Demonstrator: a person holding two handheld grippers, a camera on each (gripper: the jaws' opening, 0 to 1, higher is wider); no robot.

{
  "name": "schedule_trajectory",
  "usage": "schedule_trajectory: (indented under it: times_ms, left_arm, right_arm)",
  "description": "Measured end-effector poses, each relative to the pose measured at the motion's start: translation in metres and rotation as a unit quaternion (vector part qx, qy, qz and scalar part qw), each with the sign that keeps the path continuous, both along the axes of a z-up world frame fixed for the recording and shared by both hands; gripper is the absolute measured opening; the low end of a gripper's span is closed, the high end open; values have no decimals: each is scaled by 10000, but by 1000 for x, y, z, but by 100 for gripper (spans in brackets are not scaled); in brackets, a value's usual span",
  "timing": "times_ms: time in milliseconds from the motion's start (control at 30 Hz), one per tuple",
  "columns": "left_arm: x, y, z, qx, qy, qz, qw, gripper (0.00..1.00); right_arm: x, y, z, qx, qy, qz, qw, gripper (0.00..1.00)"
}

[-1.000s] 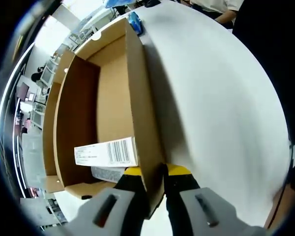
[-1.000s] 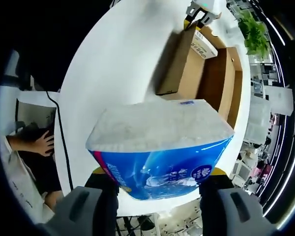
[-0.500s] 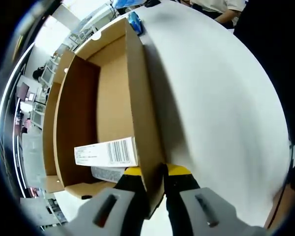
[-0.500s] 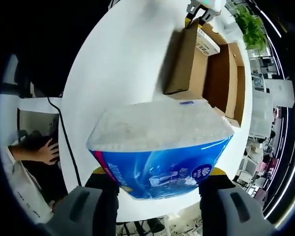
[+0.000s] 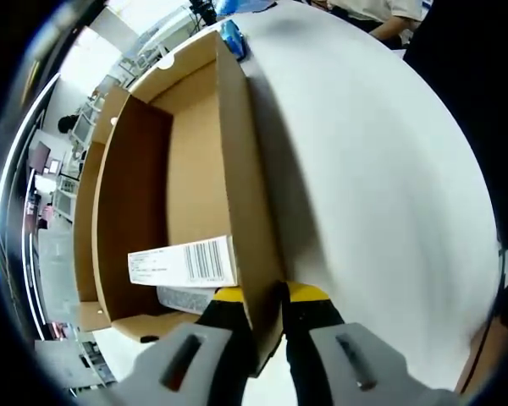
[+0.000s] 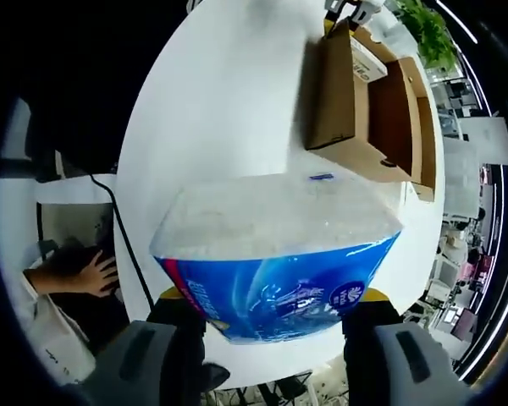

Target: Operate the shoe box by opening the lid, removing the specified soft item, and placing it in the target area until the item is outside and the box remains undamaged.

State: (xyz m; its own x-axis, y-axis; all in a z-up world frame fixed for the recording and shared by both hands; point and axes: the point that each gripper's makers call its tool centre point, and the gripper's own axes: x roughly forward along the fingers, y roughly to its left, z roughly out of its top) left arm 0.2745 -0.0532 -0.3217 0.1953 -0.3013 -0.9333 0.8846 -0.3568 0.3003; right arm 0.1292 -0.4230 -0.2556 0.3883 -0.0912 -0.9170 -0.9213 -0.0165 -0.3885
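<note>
Tissue pack (image 6: 275, 258): soft, blue-wrapped, pinched at both ends by the right gripper (image 6: 275, 326), held above the white table (image 6: 229, 110), clear of the box. Shoe box (image 5: 182, 186): open, sitting near the table's far edge; the left gripper (image 5: 267, 309) clamps its near side wall. Handling advice: lower the pack flat onto bare table well apart from the box, release gently; left grip stays light to spare the cardboard.
</note>
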Motion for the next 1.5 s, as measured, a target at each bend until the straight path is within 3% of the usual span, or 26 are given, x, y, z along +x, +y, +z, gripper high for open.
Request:
schedule_trajectory:
  times_ms: [367,600,1500]
  left_arm:
    - [0,0,0,-12,4,1,10000,11]
    - [0,0,0,-9,6,2,10000,11]
    - [0,0,0,-29,16,-3,10000,11]
  right_arm:
    - [-7,5,-12,244,48,-212,9995,65]
    - [-16,-3,-26,128,191,-285,9993,65]
    - [-1,33,-59,545,406,-275,9973,65]
